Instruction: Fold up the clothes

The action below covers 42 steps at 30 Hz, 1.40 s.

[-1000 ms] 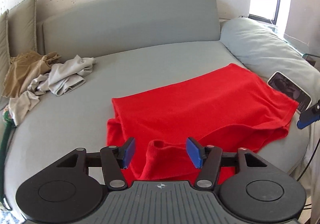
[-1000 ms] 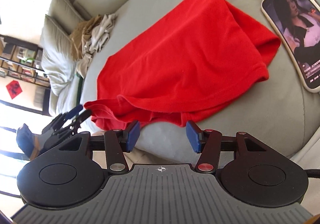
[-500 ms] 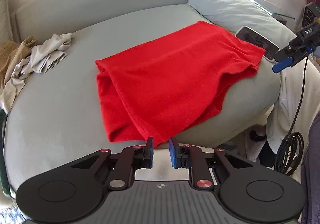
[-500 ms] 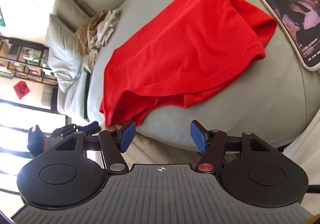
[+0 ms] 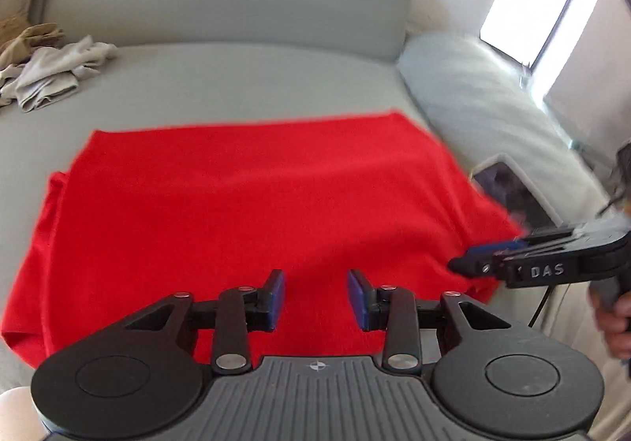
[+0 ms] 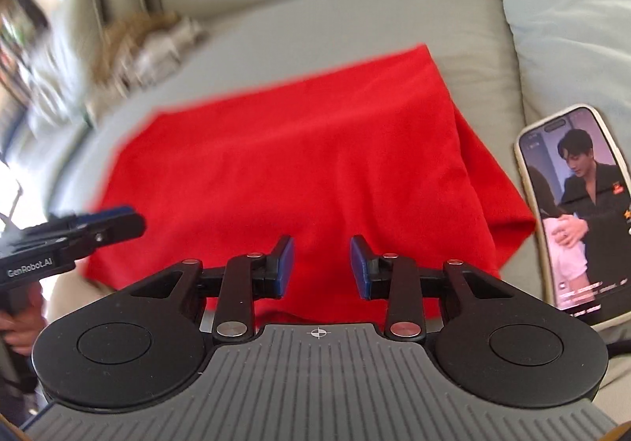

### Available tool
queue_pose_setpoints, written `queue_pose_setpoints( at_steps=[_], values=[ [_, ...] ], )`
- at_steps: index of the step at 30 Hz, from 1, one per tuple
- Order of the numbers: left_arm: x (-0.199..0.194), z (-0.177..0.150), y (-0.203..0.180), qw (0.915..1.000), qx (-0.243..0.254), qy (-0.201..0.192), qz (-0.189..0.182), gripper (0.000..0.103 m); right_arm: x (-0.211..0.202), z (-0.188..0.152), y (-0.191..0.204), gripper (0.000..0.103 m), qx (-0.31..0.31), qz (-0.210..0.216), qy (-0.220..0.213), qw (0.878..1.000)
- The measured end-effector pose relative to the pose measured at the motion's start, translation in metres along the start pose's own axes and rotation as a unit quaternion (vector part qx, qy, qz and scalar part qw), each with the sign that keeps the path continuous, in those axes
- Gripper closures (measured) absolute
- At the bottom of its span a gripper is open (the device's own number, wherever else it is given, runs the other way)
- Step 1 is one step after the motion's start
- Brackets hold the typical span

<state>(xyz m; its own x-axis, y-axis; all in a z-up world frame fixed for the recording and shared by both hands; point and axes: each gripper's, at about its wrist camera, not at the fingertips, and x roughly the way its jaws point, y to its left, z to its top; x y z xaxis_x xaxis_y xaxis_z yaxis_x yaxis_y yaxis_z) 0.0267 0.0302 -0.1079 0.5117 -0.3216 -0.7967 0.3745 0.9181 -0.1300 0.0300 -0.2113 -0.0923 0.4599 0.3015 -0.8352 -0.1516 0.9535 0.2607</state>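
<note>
Both claws released over the folded red garment on grey sofa: left gripper, right gripper; phone just right of it, crumpled clothes pile far-left.

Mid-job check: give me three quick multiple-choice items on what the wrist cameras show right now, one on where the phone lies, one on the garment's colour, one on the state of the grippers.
1. Where does the lit smartphone in a pale case lie?
A. On the pile of beige and grey clothes
B. On the grey sofa seat, beside the garment's right edge
C. On top of the garment

2. What colour is the folded knit garment on the grey sofa?
A. Red
B. Blue
C. Green

3. How do the left gripper and right gripper stand?
A. Both shut on the garment
B. Only the left is shut
C. Both open and holding nothing

Answers: 1 B, the phone rests on the cushion next to the cloth's corner. 2 A, it is plainly red in both views. 3 C, each pair of blue pads shows a clear gap over the cloth.
</note>
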Motion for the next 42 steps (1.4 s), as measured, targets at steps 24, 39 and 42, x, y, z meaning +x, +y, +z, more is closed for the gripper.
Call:
queue_pose_setpoints(
  at_steps=[24, 39, 42],
  values=[
    [0.035, 0.021, -0.123, 0.9843, 0.155, -0.003, -0.084, 0.082, -0.014, -0.013, -0.052, 0.086, 0.040, -0.097, -0.074, 0.992],
    [-0.071, -0.029, -0.097, 0.9969, -0.031, -0.072, -0.002, 0.064, -0.076, -0.105, -0.064, 0.053, 0.174, 0.037, -0.145, 0.973],
    [-0.086, -0.034, -0.102, 0.9960, -0.037, -0.078, 0.022, 0.061, -0.078, -0.118, -0.066, 0.051, 0.182, 0.062, -0.157, 0.969]
  ],
)
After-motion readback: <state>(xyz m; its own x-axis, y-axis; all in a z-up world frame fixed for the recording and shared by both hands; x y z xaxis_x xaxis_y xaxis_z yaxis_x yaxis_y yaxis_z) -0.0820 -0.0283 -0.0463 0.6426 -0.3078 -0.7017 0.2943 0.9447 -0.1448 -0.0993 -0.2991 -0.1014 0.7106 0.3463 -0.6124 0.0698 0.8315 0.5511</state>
